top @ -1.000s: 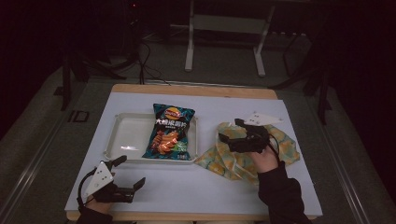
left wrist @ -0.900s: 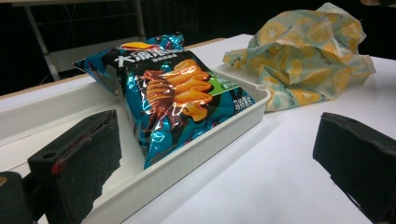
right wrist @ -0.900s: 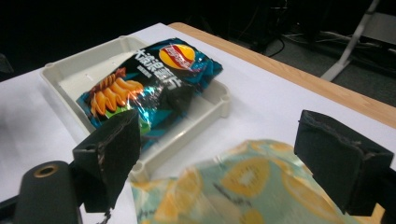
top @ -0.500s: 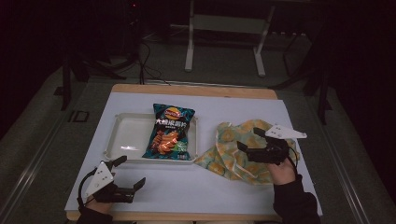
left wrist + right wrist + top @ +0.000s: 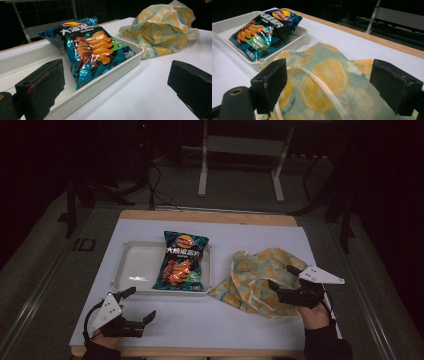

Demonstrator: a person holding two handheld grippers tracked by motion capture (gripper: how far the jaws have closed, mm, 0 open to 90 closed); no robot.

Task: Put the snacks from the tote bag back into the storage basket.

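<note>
A blue chips bag (image 5: 181, 260) lies in the right part of a white tray (image 5: 131, 270), its top leaning over the far rim. A crumpled lemon-print bag (image 5: 255, 272) rests on the table right of the tray. My right gripper (image 5: 282, 276) is open at that bag's near right edge, its jaws standing over the fabric (image 5: 324, 80) with nothing clamped. My left gripper (image 5: 141, 302) is open near the table's front left corner, just in front of the tray (image 5: 120, 67). It faces the chips bag (image 5: 92, 47) and the lemon-print bag (image 5: 162, 32).
The white table top (image 5: 225, 320) has a wooden far edge (image 5: 210, 216). Metal stand legs (image 5: 202, 175) rise from the dark floor behind it. The chips bag (image 5: 264, 25) and the tray corner (image 5: 303, 37) lie beyond the right gripper (image 5: 332, 85).
My right gripper has drawn back toward the near right, off the middle of the lemon-print bag, which now lies flatter and more spread. The left gripper has stayed still.
</note>
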